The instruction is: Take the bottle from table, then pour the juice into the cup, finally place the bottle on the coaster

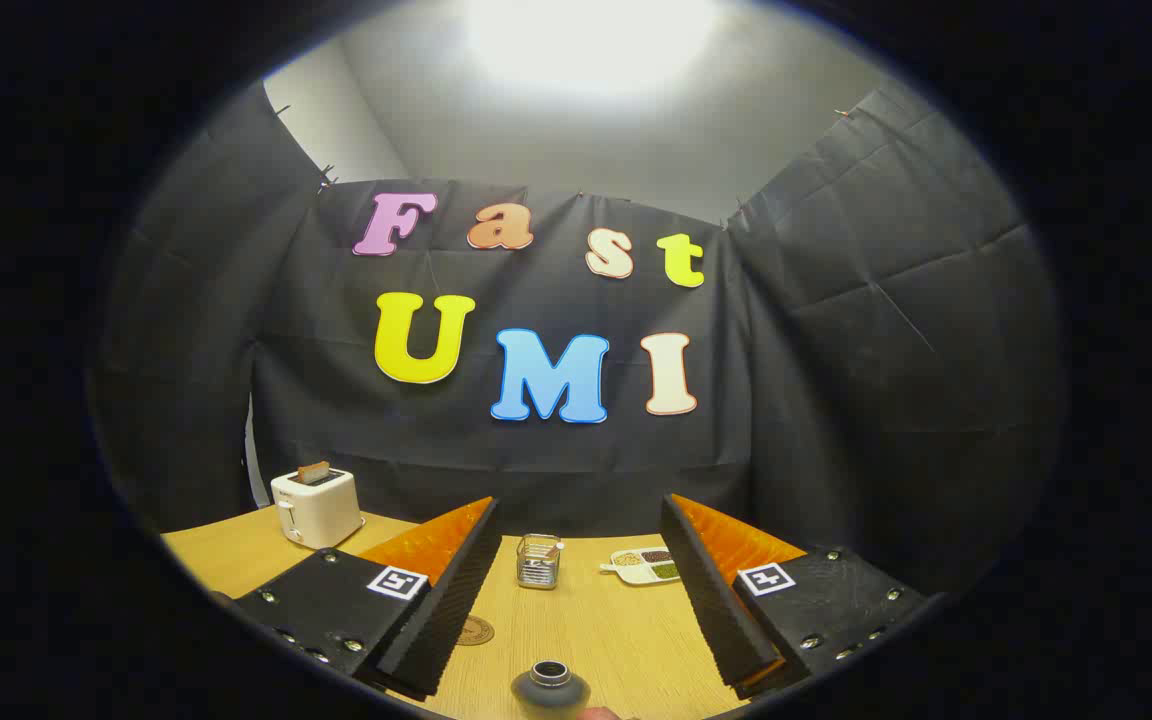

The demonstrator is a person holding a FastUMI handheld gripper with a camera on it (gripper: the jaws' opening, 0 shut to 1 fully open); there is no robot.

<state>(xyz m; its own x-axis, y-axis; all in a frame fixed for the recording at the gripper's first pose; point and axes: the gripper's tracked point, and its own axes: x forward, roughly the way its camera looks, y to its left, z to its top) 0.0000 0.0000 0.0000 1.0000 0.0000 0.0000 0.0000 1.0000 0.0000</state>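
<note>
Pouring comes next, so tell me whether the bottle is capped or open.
Open, as far as shows: the bottle stands upright between the spread fingers of the gripper, and its dark round mouth faces up with no cap on it.

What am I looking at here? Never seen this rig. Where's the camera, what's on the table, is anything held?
No robot arm here: a person carries a hand-held two-finger gripper, and a fisheye camera on it looks forward along the fingers. The fingers stand wide open and hold nothing. On the wooden table, a dark bottle sits between the fingers at the near end, its mouth open. Beyond it stands a clear glass cup, with a round coaster by the left finger. Farther off are a divided snack dish and a white toaster.
</note>
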